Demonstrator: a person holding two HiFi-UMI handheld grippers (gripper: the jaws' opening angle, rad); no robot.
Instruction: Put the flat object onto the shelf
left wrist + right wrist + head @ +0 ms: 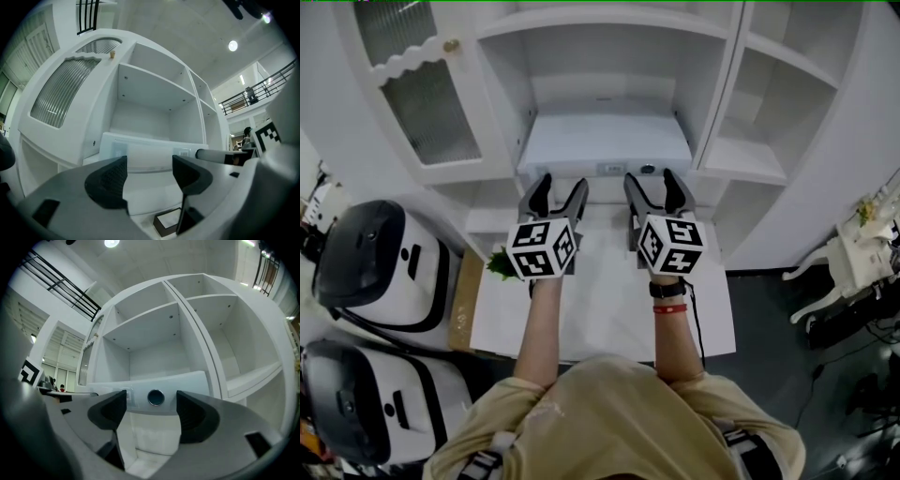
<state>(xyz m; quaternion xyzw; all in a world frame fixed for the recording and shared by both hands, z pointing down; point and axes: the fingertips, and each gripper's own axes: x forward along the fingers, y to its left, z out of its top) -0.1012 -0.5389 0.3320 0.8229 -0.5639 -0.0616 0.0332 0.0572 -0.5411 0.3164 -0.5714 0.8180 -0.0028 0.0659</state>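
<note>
The left gripper (561, 187) and the right gripper (652, 183) are side by side over the white table (600, 319). Each has its fingers spread wide with nothing between them. Just beyond the fingertips, the flat white device (605, 141) lies in the middle bay of the shelf unit (727, 141), and its front edge with the round button (155, 397) faces them. The placing looks done; I judge that only drawing back is left, perhaps after a nudge deeper. Up and left of the left fingers is a ribbed-glass door (427, 108). Farther left, two white-and-black machines (380, 267) stand beside the table, and to the right is dark floor (769, 309).
</note>
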